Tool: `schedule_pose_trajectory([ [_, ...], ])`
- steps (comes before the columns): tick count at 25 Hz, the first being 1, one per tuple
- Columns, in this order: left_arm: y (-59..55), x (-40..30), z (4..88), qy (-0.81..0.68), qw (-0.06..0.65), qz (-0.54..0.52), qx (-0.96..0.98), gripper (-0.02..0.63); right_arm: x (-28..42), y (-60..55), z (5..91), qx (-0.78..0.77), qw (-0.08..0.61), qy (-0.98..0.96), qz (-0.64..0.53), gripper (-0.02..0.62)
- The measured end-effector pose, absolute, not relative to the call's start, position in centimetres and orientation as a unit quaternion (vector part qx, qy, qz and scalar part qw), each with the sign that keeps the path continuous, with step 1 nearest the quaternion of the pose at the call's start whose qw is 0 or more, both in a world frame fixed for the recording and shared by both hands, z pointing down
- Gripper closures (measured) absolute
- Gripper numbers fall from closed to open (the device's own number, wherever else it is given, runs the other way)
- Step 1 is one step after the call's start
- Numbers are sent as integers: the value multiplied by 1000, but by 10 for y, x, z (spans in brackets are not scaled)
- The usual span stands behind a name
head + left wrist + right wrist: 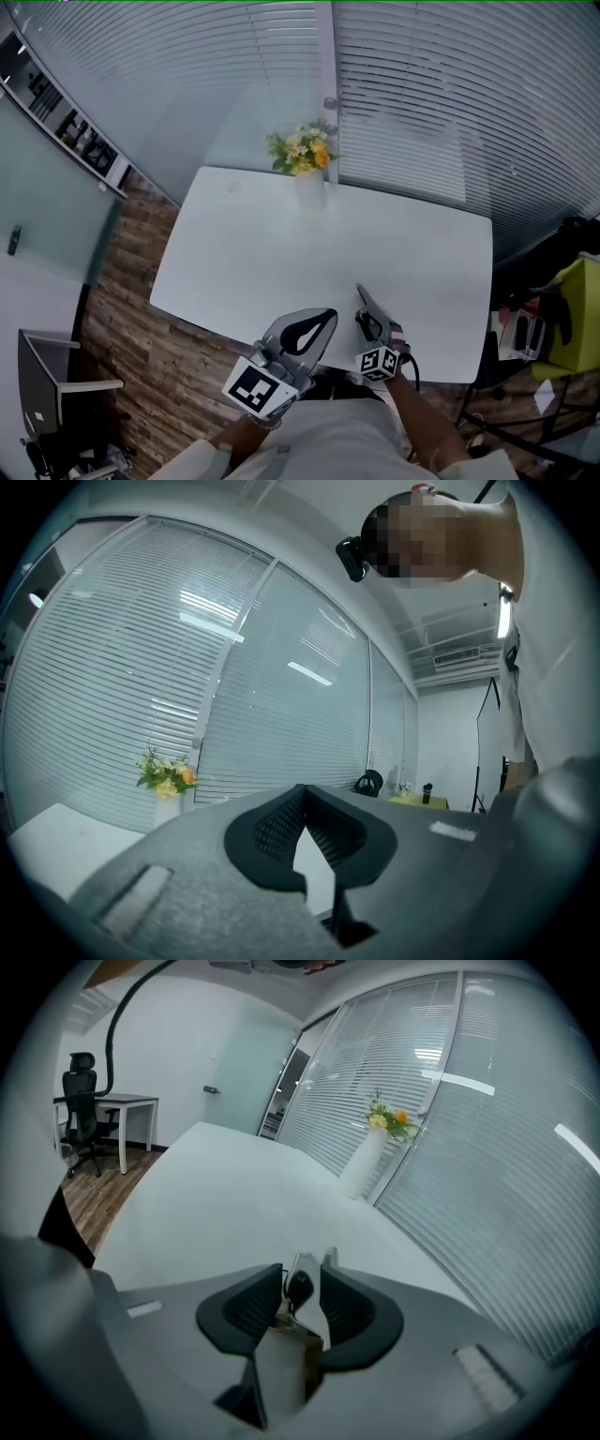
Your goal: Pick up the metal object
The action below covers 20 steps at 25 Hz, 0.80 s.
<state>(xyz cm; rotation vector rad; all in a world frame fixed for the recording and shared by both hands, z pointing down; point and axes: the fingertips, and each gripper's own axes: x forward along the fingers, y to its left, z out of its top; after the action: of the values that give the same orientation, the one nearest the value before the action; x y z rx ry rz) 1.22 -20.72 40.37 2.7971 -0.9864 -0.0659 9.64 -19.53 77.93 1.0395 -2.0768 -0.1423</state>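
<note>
The metal object (364,300) is a slim grey piece with a black knob. It sticks out forward from between the jaws of my right gripper (371,323), over the near right part of the white table (281,253). In the right gripper view the metal object (306,1307) fills the gap between both pads of my right gripper (302,1269), which is shut on it above the table (234,1185). My left gripper (330,313) hovers by the table's front edge, just left of the right one. Seen in its own view, my left gripper (302,789) has its tips together with nothing between them.
A white vase of yellow flowers (307,169) stands at the table's far edge against the window blinds (422,103). Wooden floor (141,309) lies to the left. An office chair (82,1101) and a small desk (122,1105) stand beyond the table. Yellow-green clutter (567,319) sits at the right.
</note>
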Motion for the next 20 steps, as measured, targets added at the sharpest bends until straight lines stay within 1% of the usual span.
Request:
schedule_pose_trajectory([
  [8,-205,12,403,-332,88,-19,939,604,97,-198,783,414,400,-816,-54,474],
  [11,-203,12,403,-332,87,-19,939,604,99,-199,783,417,401,-813,-56,491],
  [20,-202,10,403,-333,85,-19,939,604,104,-201,778,428,399,-809,-59,515],
])
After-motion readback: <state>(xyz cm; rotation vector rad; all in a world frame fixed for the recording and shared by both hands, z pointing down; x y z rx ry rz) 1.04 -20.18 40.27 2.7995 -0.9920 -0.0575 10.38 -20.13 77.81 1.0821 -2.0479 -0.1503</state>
